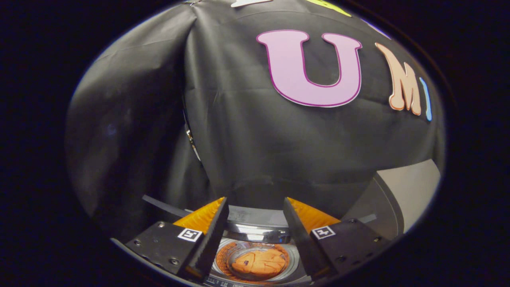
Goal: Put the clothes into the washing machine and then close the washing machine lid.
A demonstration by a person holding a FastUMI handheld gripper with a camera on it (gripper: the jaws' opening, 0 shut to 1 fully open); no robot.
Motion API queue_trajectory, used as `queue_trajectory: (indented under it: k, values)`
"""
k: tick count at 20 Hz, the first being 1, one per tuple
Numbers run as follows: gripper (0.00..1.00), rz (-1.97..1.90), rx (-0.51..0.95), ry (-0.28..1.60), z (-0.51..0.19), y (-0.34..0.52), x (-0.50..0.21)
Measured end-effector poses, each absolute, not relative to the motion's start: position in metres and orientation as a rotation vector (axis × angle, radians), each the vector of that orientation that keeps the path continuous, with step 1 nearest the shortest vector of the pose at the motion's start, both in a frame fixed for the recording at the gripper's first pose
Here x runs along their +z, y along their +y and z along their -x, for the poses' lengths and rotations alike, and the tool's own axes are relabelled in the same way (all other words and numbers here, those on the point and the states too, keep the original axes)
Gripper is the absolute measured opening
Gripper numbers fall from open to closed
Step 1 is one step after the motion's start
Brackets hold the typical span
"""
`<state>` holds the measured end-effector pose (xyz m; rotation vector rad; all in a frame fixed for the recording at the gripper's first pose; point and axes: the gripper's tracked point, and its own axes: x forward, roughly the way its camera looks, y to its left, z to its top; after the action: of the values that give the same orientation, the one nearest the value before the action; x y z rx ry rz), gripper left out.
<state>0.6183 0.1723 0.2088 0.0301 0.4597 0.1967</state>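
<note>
The gripper (255, 239) hangs over the machine with its fingers (207, 239) spread wide and nothing between them; below the gap lies the washing machine's drum (255, 261), and in it an orange bundle — the clothes (261, 262) — resting on the drum floor; so the loading looks done and the closing not yet. Just past the fingertips runs the shiny rim of the opening (255, 232); beyond it, off to the right, a pale slab stands tilted up — probably the lid (402, 195), open. Farther back hangs the booth's black cloth (247, 139). The risks, as I judge them: the spread fingers could snag the rim on the way up; a push on the lid's edge rather than its face could slip off; the lid could drop hard if let go early.
</note>
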Motion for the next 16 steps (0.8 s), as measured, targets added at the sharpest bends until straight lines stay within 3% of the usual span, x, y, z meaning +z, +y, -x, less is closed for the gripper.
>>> queue_trajectory:
  k: [8,11,16]
  values:
    - [0.85,-0.042,0.226,0.404,-0.623,0.175,0.213]
    - [0.84,-0.041,0.241,0.522,-0.62,0.177,0.193]
    - [0.85,-0.115,0.242,0.444,-0.647,0.173,0.239]
